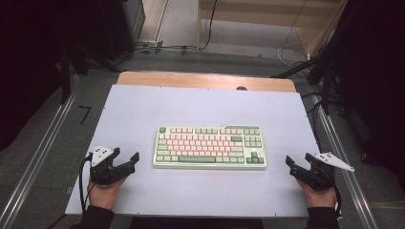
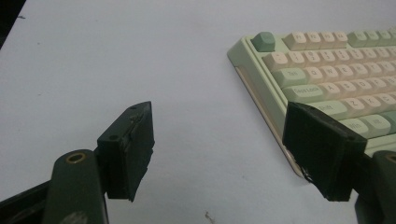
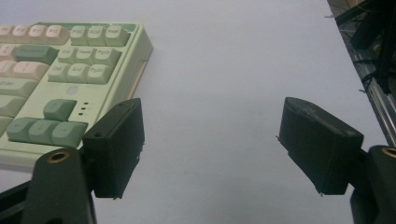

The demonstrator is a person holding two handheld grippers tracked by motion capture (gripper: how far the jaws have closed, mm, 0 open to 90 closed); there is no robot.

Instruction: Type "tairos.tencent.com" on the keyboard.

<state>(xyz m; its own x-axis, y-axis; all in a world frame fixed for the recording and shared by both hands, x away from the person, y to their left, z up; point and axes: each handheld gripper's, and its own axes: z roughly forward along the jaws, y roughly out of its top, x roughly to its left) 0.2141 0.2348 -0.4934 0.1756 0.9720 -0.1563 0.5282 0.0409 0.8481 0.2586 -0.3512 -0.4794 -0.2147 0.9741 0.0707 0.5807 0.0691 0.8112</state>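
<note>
A green and pink keyboard (image 1: 209, 147) lies flat at the center of a pale white sheet (image 1: 143, 109) covering the table, its long axis running from 9 o'clock to 3 o'clock across the person's reach. The wide space bar row faces the person at 6 o'clock, and the function row points away toward 12 o'clock. The arrow keys and number-side cluster sit at the 3 o'clock end.

The left gripper (image 1: 125, 161) hovers near the keyboard's 9 o'clock end, held in the person's left hand (image 1: 104, 190), with its 2 black jaws spread wide and nothing between them. In the left gripper view, the left gripper (image 2: 219, 154) frames bare sheet, with the keyboard's (image 2: 327, 88) corner behind the jaw on the right of that view.

The right gripper (image 1: 299, 163) sits off the 3 o'clock end, held in the right hand (image 1: 321, 194), its jaws likewise parted and empty. In the right gripper view, the right gripper (image 3: 210, 149) looks along open sheet, the keyboard (image 3: 60, 79) at the upper left.

A wooden table edge (image 1: 205, 79) shows past the sheet at 12 o'clock. Grey floor (image 1: 43, 143), metal rails (image 1: 33, 167) and loose cables (image 1: 157, 47) surround the table, with dark equipment at both sides.
</note>
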